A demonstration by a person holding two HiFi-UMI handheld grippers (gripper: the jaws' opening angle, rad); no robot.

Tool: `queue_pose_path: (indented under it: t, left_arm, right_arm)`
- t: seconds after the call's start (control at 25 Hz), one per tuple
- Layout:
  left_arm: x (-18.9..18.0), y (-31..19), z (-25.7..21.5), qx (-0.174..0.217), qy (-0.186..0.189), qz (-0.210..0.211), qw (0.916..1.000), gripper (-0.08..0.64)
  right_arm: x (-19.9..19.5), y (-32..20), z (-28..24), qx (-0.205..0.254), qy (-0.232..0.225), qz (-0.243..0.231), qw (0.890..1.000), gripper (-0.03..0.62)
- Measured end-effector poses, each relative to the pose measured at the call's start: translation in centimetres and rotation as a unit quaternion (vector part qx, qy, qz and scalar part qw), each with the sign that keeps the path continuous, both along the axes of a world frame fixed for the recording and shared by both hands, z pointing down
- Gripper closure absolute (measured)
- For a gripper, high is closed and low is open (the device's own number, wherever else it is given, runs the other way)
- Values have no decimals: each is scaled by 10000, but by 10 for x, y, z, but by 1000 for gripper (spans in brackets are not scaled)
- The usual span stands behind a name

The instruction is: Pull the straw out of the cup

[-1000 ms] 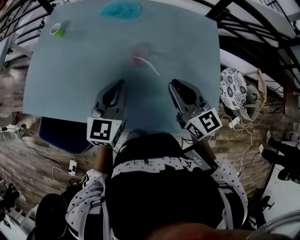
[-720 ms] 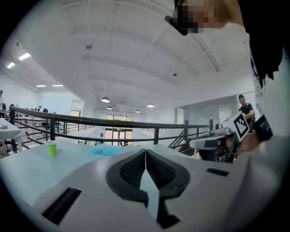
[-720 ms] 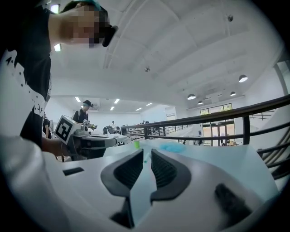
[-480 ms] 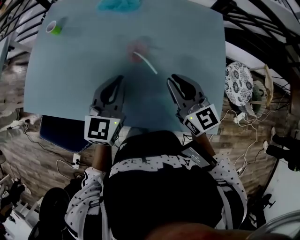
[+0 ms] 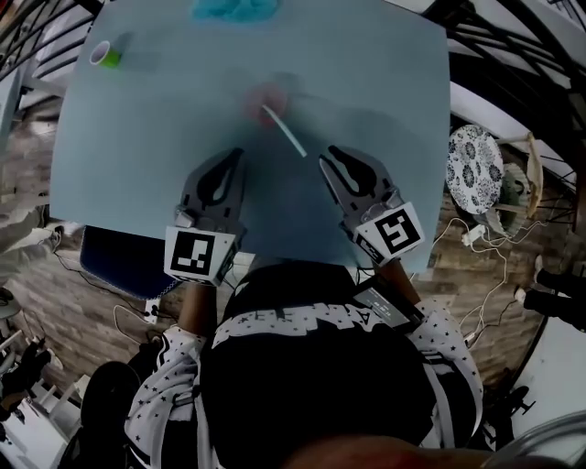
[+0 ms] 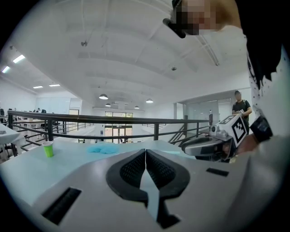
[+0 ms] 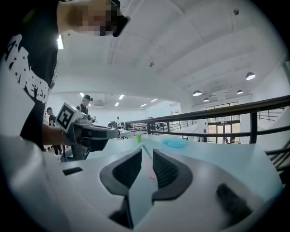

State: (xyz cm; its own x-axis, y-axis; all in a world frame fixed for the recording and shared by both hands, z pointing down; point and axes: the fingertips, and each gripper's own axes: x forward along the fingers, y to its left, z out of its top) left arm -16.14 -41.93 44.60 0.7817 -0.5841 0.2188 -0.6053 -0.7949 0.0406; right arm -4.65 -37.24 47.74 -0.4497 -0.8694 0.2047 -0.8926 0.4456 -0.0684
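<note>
Head view: we haven't touched the straw [image 5: 285,132] yet.
Left gripper [image 5: 238,156] clenched empty, right gripper [image 5: 327,156] slightly parted, cup [image 5: 265,99] just ahead between them.

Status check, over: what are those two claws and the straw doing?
Left gripper shut, empty. Right gripper open, short of the straw. Straw sits in pink cup. Nothing between them.

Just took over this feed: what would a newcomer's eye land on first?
The pink cup at the middle of the table, its white straw leaning toward the person, stands out first. Both claws hover near its front edge: left claw shut, right claw slightly open, aimed at the cup. A blue cloth lies at the far edge, a green cup far left.
</note>
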Motion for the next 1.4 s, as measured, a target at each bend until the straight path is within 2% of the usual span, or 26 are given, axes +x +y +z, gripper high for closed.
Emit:
queue_pose_path:
  t: [0.2,0.4,0.8,0.96,1.4]
  left_arm:
    - [1,-8,2,-36,94,-121,9999,546]
    - [0,-16,1,-94,91,-242,9996,546]
    - [-5,-21,7,-317,57,-420,9986,546]
    - [-6,-20,8,-366,57,-459,9983,546]
    - [-18,-12,12,-450,-22,-536,9975,546]
  right_arm:
    - [-5,-14,7,7,-63,-185,9998,525]
    - [-8,-26,16,5,197,-357,9992,525]
    - [-27,-43,19,-15,11,-725,9974,525]
    - [-35,-50,12,122,-169,-778,9968,525]
    - [-46,-61,5,353,-168,-749,9964,522]
